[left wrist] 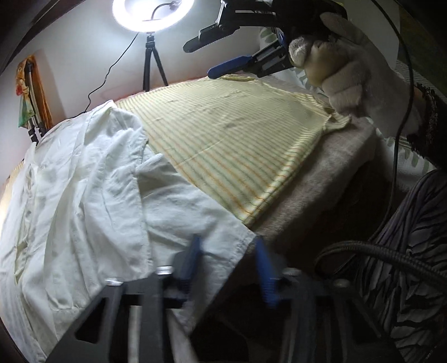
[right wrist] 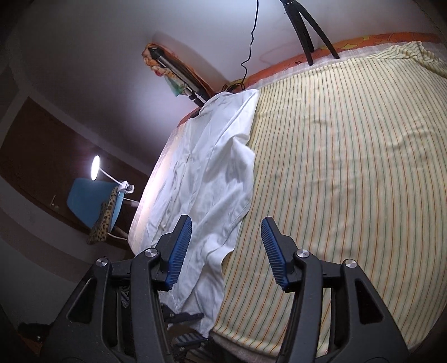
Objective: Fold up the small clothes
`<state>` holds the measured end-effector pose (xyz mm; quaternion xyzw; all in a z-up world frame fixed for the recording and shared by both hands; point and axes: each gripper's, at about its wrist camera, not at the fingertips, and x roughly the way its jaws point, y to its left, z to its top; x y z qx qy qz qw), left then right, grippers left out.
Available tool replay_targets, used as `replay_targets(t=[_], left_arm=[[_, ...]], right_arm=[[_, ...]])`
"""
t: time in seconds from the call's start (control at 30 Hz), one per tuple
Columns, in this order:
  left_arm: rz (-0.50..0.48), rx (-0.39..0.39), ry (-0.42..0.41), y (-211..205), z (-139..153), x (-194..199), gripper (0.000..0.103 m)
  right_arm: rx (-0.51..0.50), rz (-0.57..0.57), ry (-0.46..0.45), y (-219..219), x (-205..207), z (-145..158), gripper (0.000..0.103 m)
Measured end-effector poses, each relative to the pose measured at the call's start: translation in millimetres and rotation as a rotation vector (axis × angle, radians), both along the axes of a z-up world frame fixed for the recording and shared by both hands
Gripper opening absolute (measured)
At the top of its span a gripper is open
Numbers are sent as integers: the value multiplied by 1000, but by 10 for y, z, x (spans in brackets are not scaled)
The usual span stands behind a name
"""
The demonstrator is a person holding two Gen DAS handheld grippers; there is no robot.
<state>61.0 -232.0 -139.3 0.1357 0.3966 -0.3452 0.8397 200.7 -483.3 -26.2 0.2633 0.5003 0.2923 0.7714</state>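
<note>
A white shirt (left wrist: 92, 178) lies crumpled and spread on a bed covered by a striped sheet (right wrist: 349, 156); no container shows in either view. The shirt takes the left part of the bed, its collar end toward the far wall and its hem toward the near edge. The left claw (left wrist: 229, 259) hangs at the near edge of the bed, its blue fingers (left wrist: 264, 268) apart, one over the shirt's hem corner and the other just off the cloth; it grips nothing, though blur makes the fingertips hard to read. The right claw (right wrist: 226, 251), seen from its own camera, stands released, jaws well apart, with the shirt's lower edge below and between its fingers but not pinched. From the left camera the same claw (left wrist: 212, 60) appears at the far right of the bed above the sheet, held by a gloved hand (left wrist: 354, 67), well apart from the shirt. A ring light (left wrist: 152, 11) on a tripod (left wrist: 151, 61) stands behind the bed against the wall. The shirt's left side is cut off by the lens edge in the left view. Its near hem is hidden behind the claw body in the right view. A small lamp (right wrist: 96, 164) glows beside a blue chair (right wrist: 83, 198) in the dim corner.
</note>
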Motion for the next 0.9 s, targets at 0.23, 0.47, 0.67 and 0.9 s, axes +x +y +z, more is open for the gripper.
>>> replay_targets(t=[0.23, 0.47, 0.67, 0.9], left_arm=[[65, -175, 95, 311, 160, 118, 4], [162, -352, 147, 703, 395, 143, 4], [174, -382, 149, 828, 369, 100, 4], [227, -449, 186, 1196, 260, 41, 4]], right_arm=[[-16, 28, 11, 225, 457, -188, 55], [-55, 30, 83, 679, 1011, -600, 55], [-88, -9, 148, 1013, 1393, -867, 49], [-331, 42, 110, 1451, 1472, -756, 16]])
